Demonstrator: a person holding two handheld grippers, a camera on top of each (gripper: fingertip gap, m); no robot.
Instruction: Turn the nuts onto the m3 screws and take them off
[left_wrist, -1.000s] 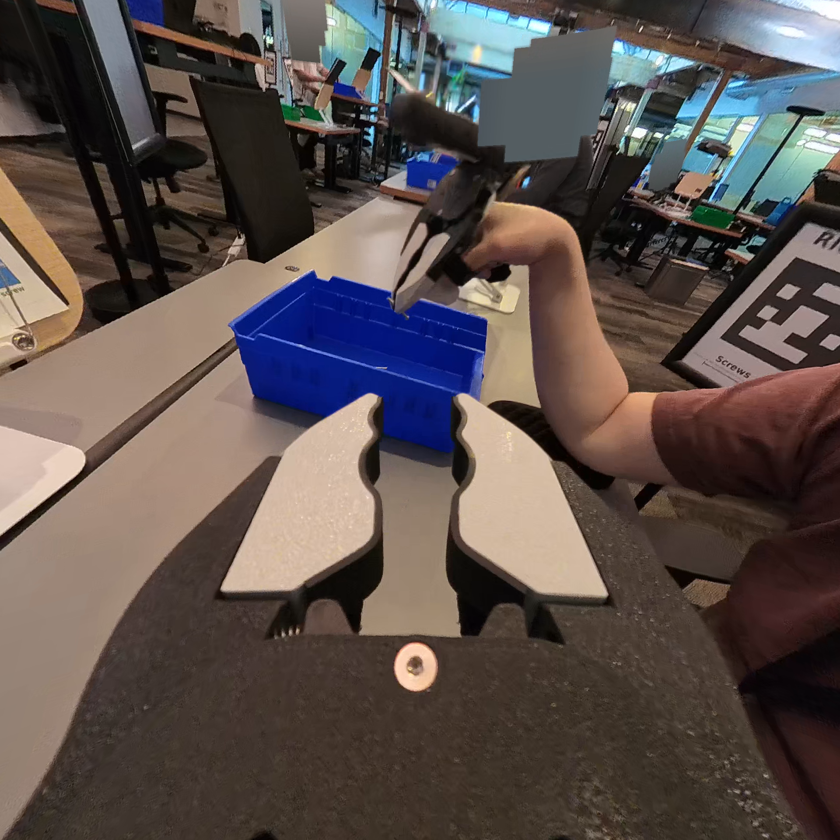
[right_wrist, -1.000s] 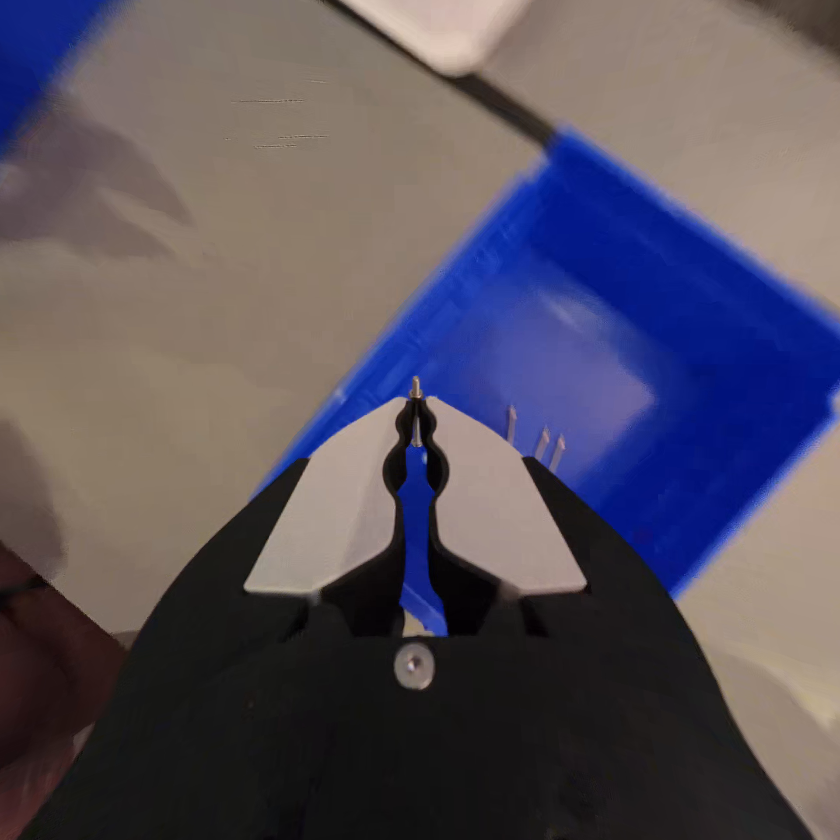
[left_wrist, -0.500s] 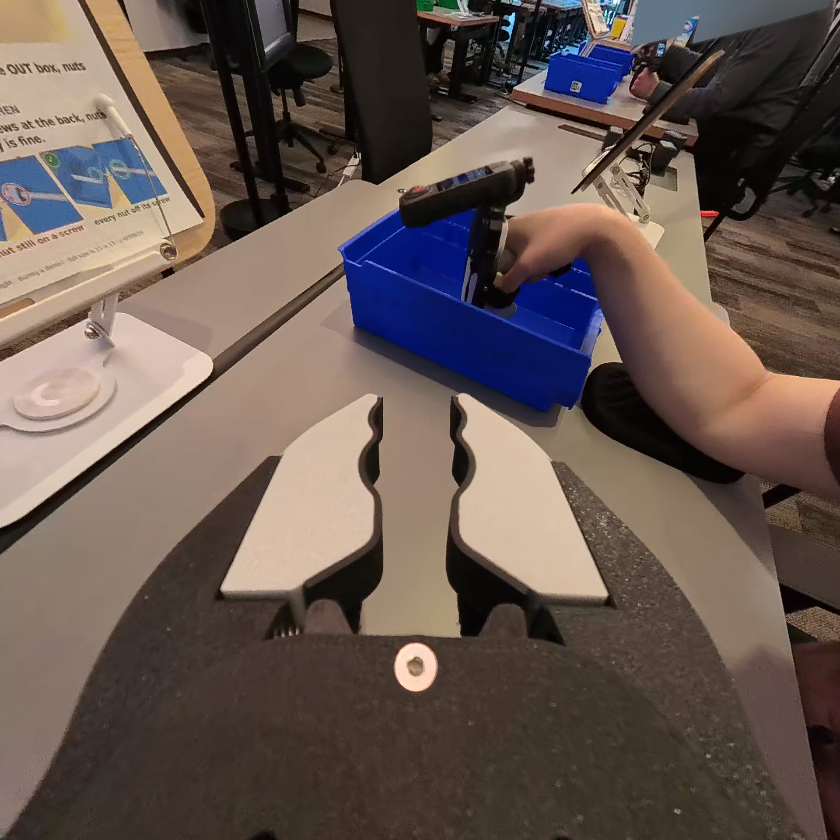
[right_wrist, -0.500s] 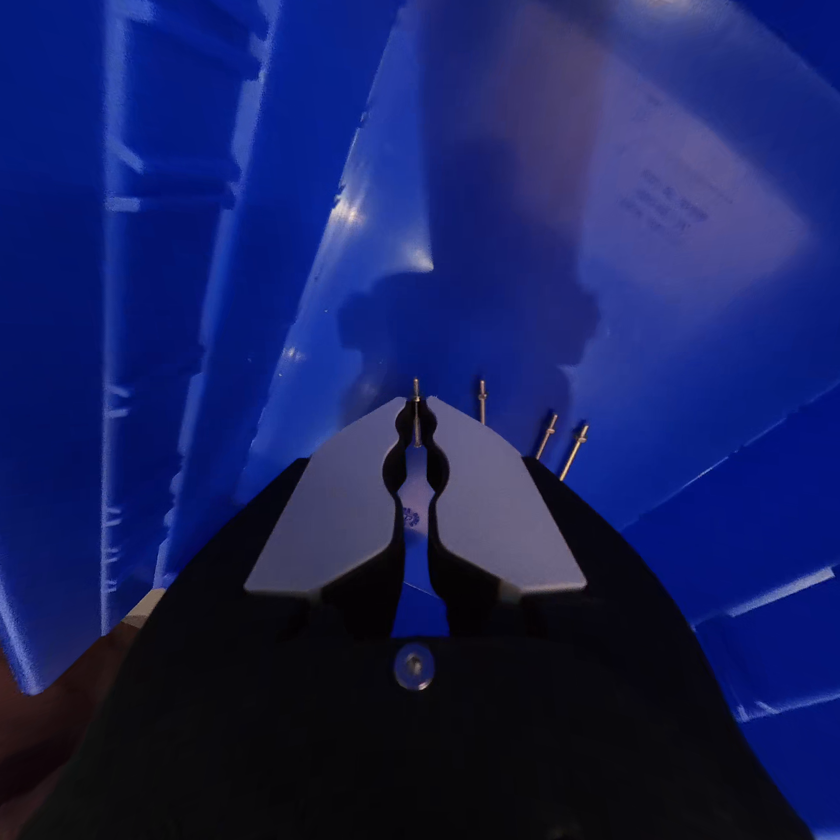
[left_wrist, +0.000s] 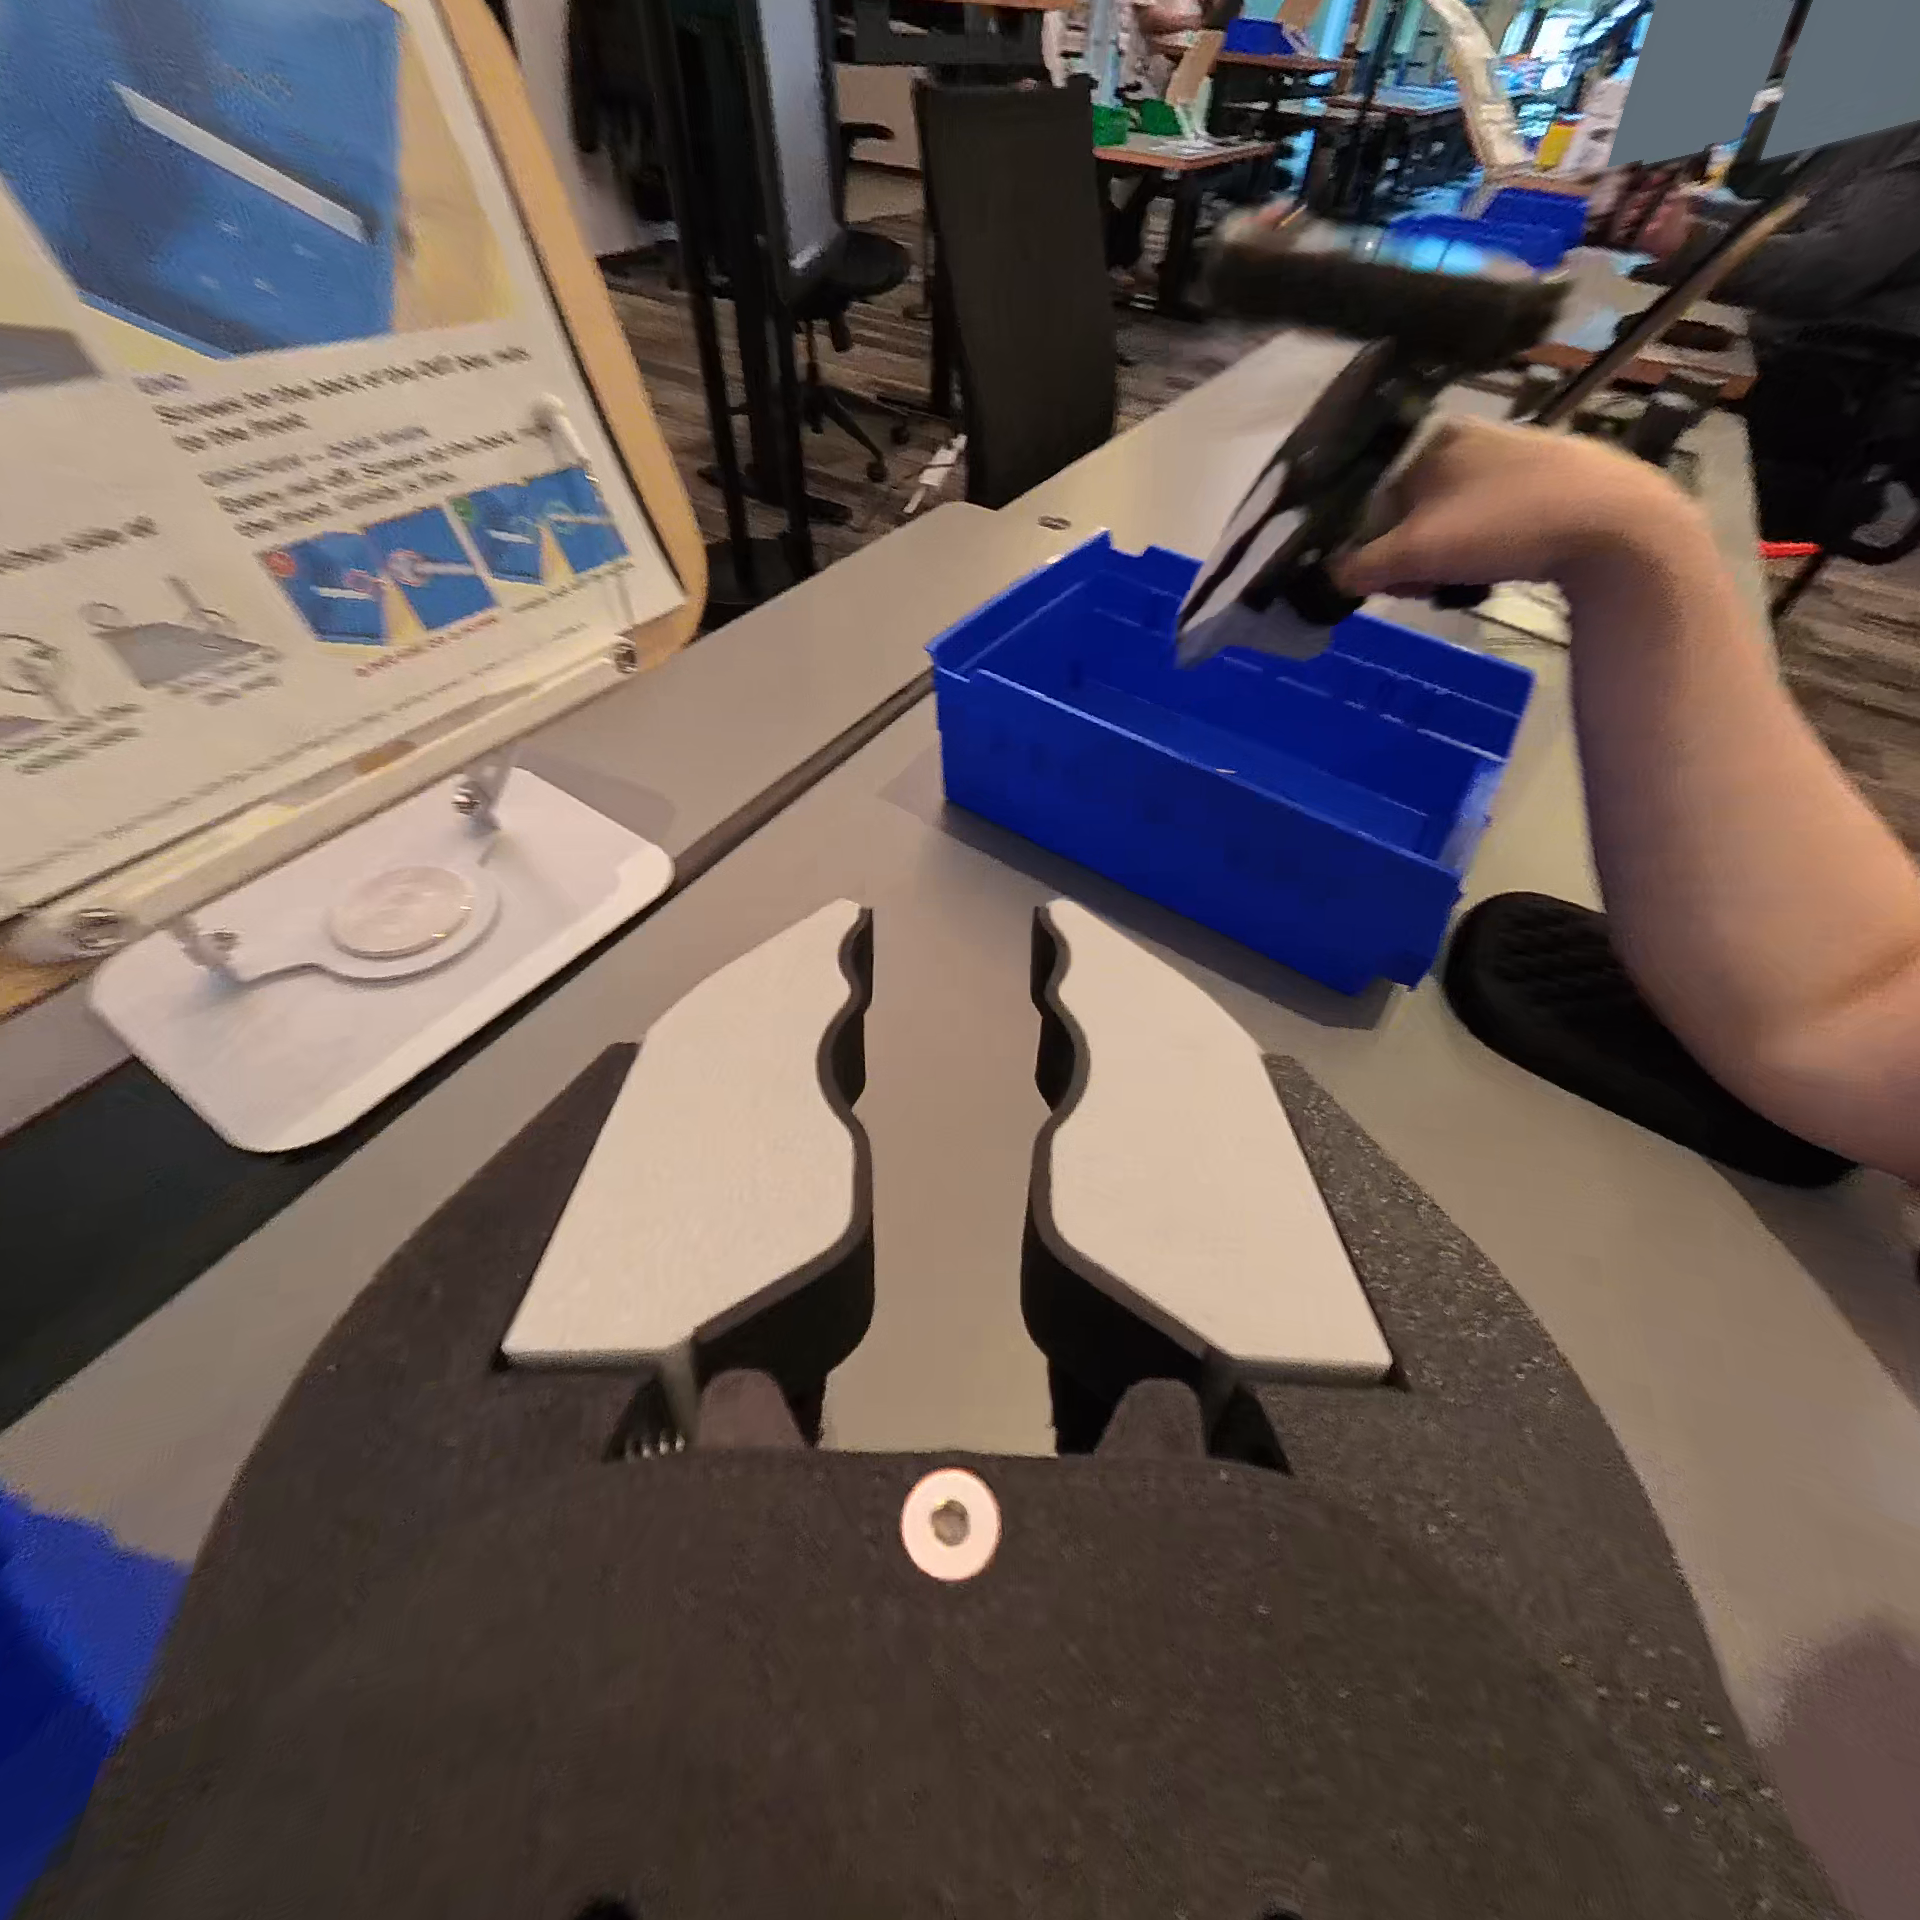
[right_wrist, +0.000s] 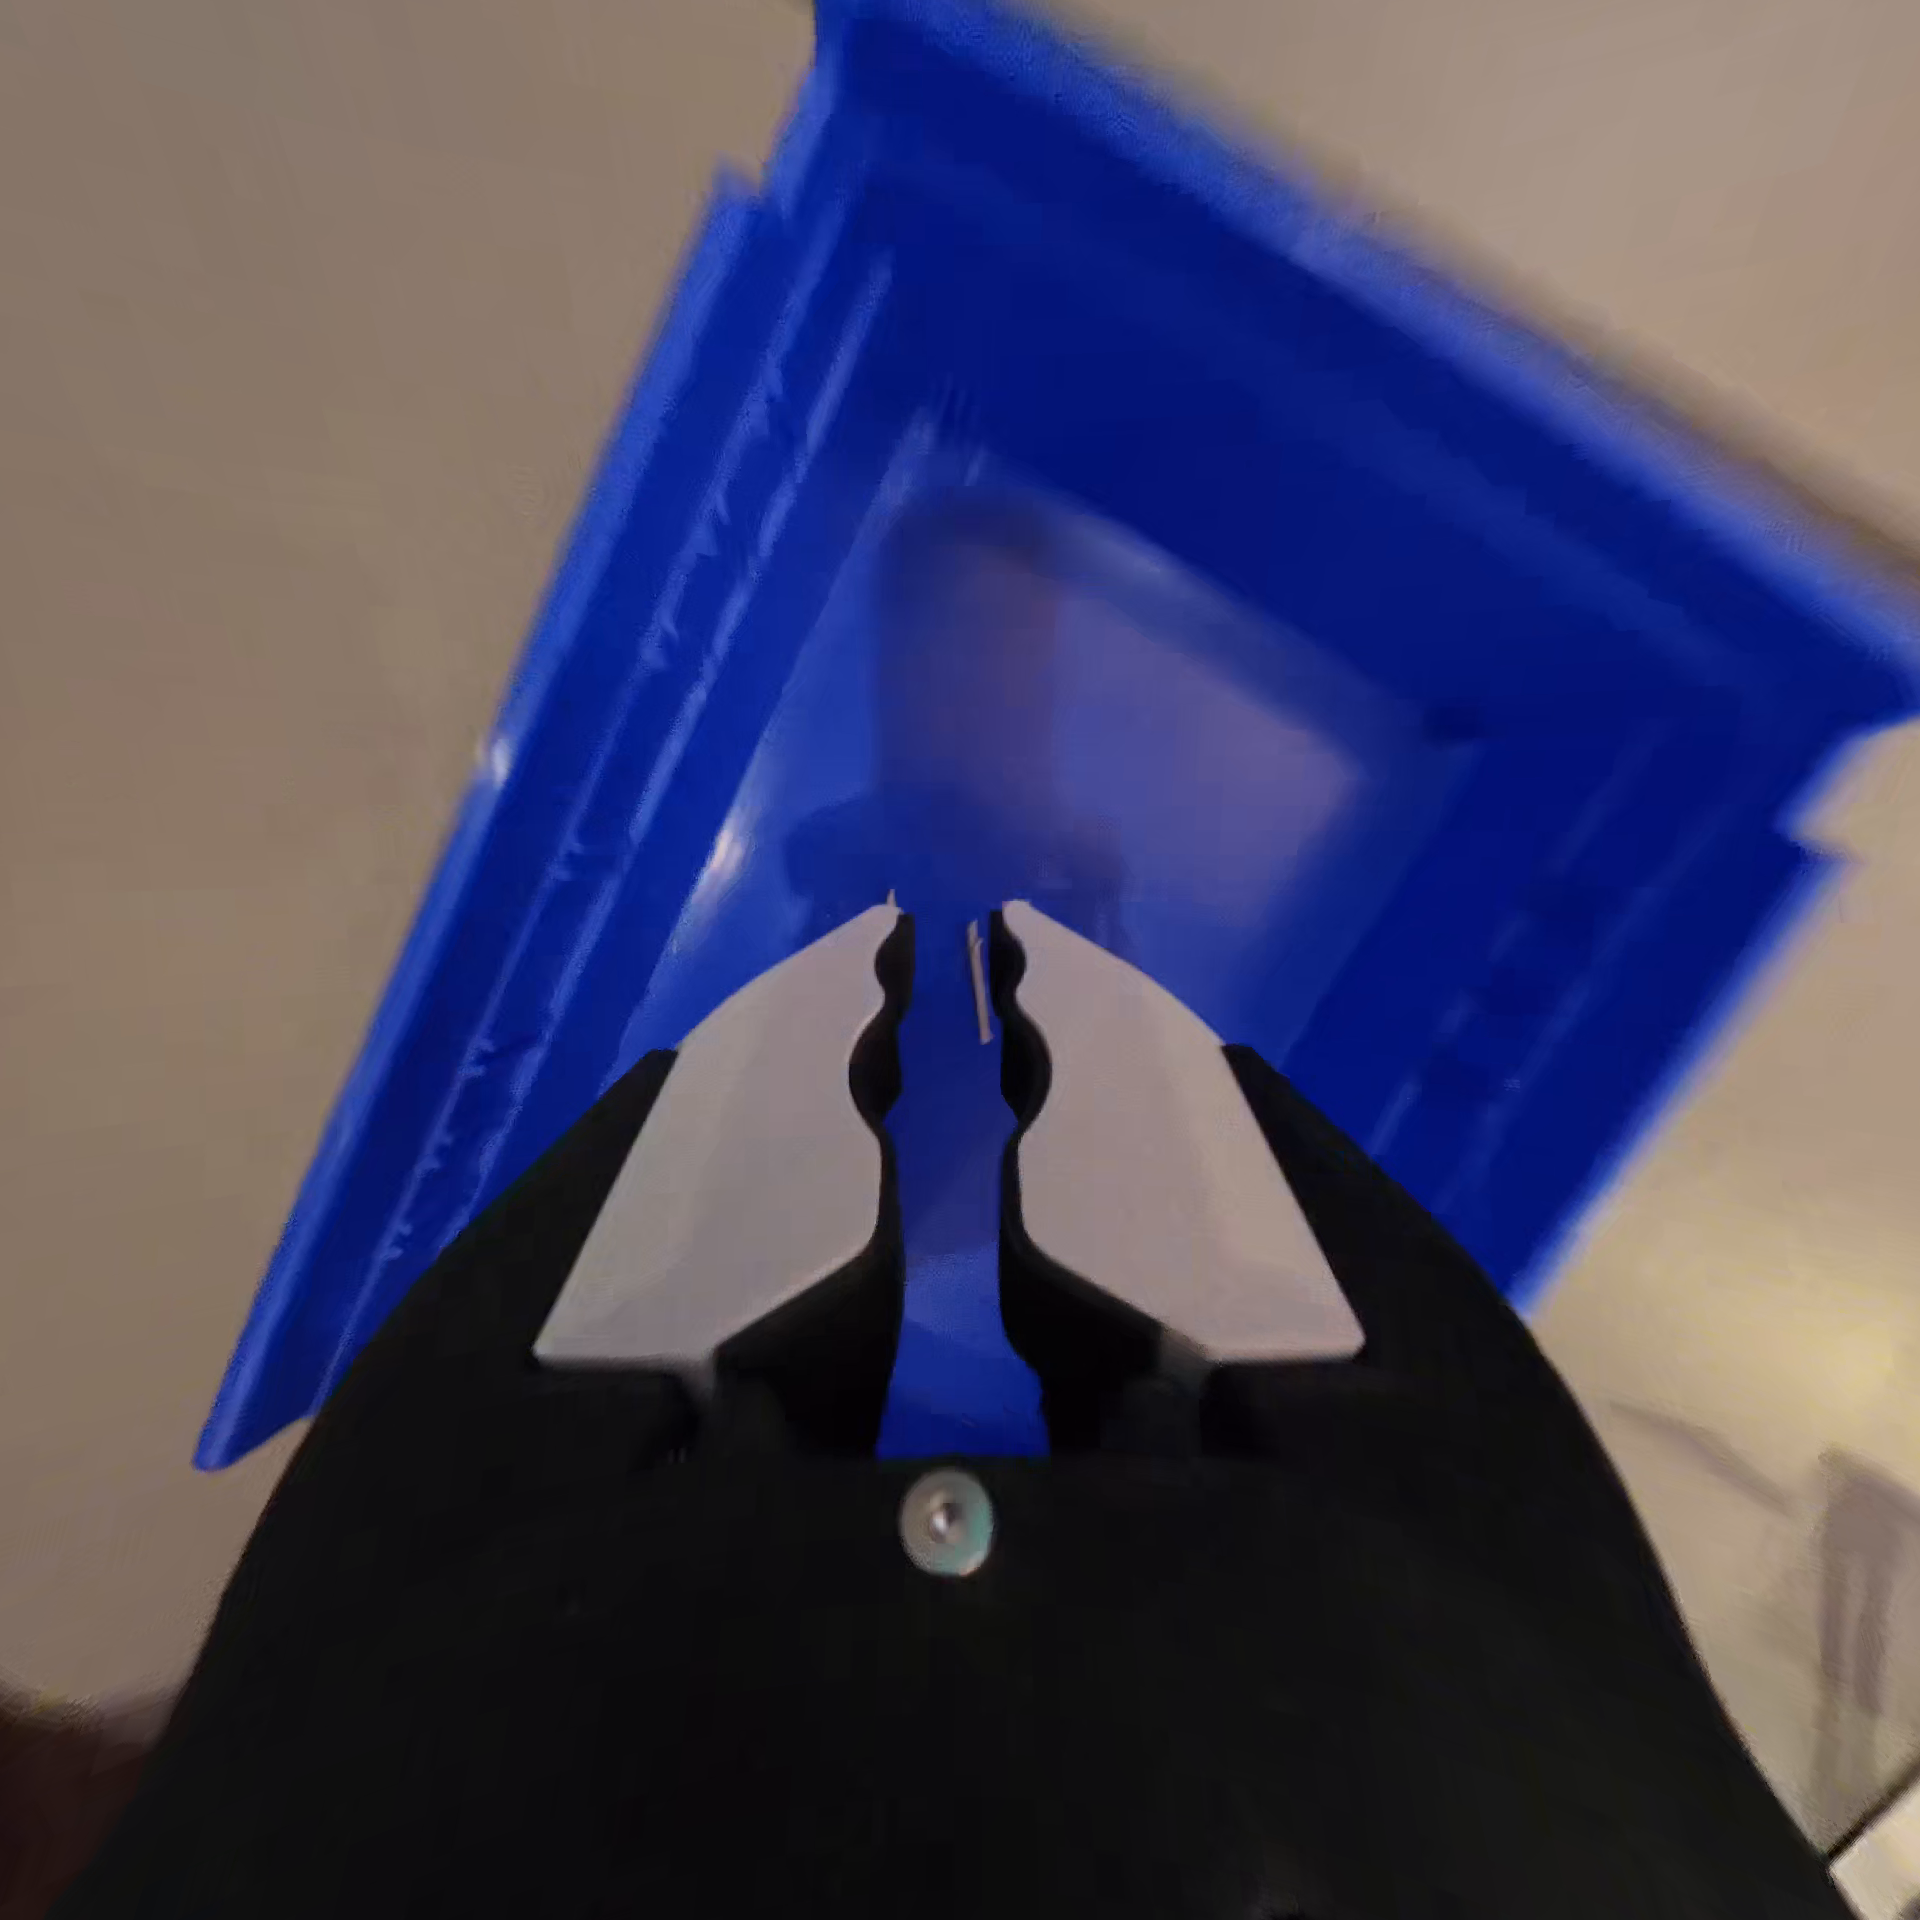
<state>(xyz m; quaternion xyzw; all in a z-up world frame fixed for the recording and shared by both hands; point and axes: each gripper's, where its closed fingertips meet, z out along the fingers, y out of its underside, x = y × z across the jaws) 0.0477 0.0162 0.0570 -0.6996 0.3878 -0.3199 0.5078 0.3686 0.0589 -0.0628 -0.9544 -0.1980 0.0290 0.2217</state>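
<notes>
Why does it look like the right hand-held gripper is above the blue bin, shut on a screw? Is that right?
Not quite. The right hand-held gripper is above the blue bin, but it is open: the right wrist view shows a clear gap between its fingers. A thin screw shows in that gap, apparently loose; blur hides more.

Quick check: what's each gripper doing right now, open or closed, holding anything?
Left gripper: open, empty, above the table.
Right gripper: open, holding nothing, over the blue bin.

My left gripper (left_wrist: 951, 925) hangs level, its fingers parted. My right gripper (right_wrist: 945, 914) points steeply down, fingers slightly apart, gripping nothing.
</notes>
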